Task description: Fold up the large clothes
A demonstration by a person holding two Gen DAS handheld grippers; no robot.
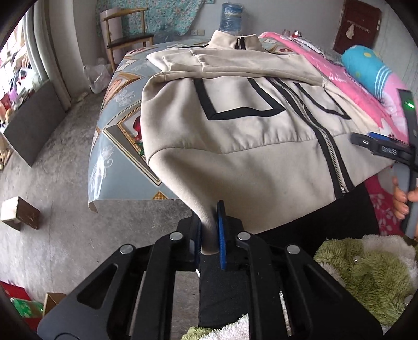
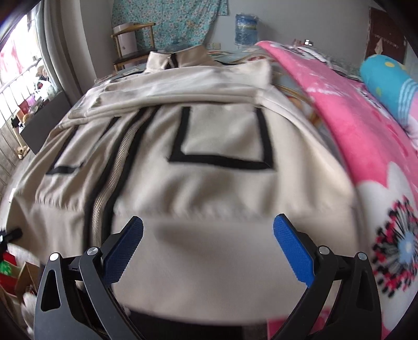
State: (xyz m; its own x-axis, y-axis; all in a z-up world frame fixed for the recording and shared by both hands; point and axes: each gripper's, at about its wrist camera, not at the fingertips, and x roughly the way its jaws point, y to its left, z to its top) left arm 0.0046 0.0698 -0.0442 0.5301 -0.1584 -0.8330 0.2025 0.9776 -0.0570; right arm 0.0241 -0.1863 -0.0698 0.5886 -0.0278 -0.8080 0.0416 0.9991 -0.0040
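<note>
A beige zip-up jacket [image 1: 235, 125] with black square outlines and a central zipper lies front-up on the table, its sleeves folded across the chest. My left gripper [image 1: 209, 222] is shut on the jacket's near left hem corner, and the cloth is drawn up into a taut cone between the blue pads. In the right wrist view the same jacket [image 2: 209, 183] fills the picture. My right gripper [image 2: 208, 230] hovers open over the near hem, with nothing between its blue fingers [image 2: 292, 251]. The right tool [image 1: 392, 151] also shows at the right edge of the left wrist view, held by a hand.
The table carries a patterned blue-grey cloth [image 1: 115, 109]. A pink flowered blanket [image 2: 352, 146] and a blue pillow [image 2: 386, 81] lie along the right side. A wooden chair [image 1: 125, 34] and a water bottle [image 1: 231, 18] stand behind. A green plush fabric [image 1: 365, 274] lies near right.
</note>
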